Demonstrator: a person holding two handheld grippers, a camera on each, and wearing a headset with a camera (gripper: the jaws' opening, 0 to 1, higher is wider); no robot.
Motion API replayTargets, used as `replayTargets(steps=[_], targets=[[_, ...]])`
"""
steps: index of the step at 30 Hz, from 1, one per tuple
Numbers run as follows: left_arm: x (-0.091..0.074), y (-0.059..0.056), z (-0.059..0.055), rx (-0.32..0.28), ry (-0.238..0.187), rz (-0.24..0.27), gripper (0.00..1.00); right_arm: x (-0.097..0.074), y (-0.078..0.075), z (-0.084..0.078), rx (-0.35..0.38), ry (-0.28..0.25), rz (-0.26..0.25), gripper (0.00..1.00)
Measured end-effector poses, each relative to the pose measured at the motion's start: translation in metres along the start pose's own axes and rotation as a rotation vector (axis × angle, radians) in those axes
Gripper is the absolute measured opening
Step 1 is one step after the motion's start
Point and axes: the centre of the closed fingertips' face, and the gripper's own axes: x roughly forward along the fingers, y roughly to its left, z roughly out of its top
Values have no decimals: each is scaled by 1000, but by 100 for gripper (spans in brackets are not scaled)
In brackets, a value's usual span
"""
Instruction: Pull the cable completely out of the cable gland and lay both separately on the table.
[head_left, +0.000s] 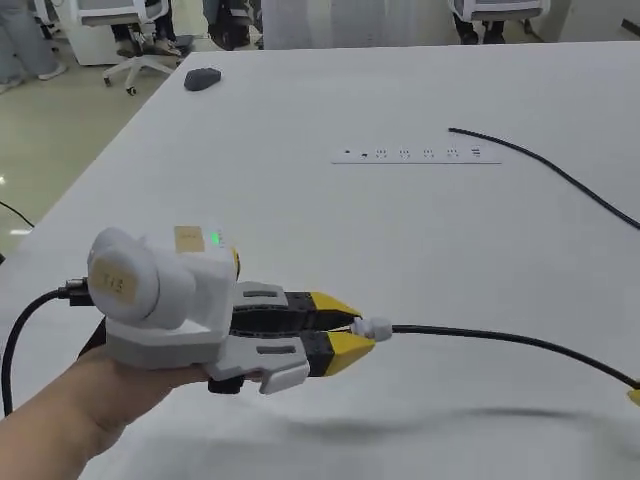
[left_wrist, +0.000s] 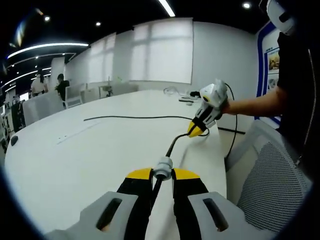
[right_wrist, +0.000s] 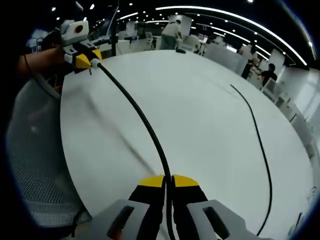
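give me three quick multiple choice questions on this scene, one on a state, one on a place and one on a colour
1. The right gripper is:
A. open wide
B. shut on the cable
C. shut on the cable gland

2. The cable gland sits:
A. at the jaw tips of the left gripper
B. at the jaw tips of the right gripper
C. midway along the cable, far from both grippers

3. The cable between the two grippers is:
A. black
B. red
C. white

Answers:
1 B, since the right gripper view shows its yellow tips closed on the cable.
2 A, since the left gripper view shows the white gland pinched between that gripper's tips.
3 A, since the cable looks black in all three views.
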Motion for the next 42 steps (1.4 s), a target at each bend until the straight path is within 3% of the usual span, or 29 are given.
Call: replayTargets(steps=[1, 2, 4, 5, 6, 8, 11, 13, 15, 17, 22, 30, 33, 34, 42], targets=[[1, -1, -1, 3, 3, 0, 14, 1, 2, 0, -12, 8, 8, 0], [0, 0, -2, 11, 9, 3, 14, 1, 9, -4, -47, 55, 43, 2], [-1, -1, -2, 12, 12, 2, 14, 1, 19, 18, -85, -14, 70, 15], [-1, -1, -3, 11, 14, 1, 14, -1, 29, 29, -55, -35, 108, 18], [-1, -2, -3, 10, 15, -1, 14, -3, 38, 40, -73, -59, 150, 17], [-1, -3, -2, 10, 13, -4, 14, -4, 48, 66, -116, -122, 172, 16], [0, -6, 2, 38, 10, -12, 14, -4, 78, 106, -187, -188, 248, 16], [0, -10, 3, 47, 18, -24, 14, -3, 102, 133, -309, -219, 278, 15], [1, -12, 5, 55, 21, -31, 14, 1, 119, 146, -397, -215, 310, 12], [2, -15, 7, 62, 26, -37, 14, 5, 129, 156, -420, -237, 330, 10], [1, -24, 15, 105, 34, -61, 14, 12, 143, 157, -470, -208, 384, 1], [4, -26, 11, 119, 52, -67, 14, 10, 144, 155, -521, -222, 369, 0], [4, -27, 13, 116, 42, -68, 14, 7, 143, 157, -457, -248, 374, 0], [2, -27, 13, 116, 37, -69, 14, 5, 141, 156, -433, -252, 388, 0], [-23, -7, 10, 84, 19, -4, 14, 2, 101, 129, -366, -200, 296, 0]])
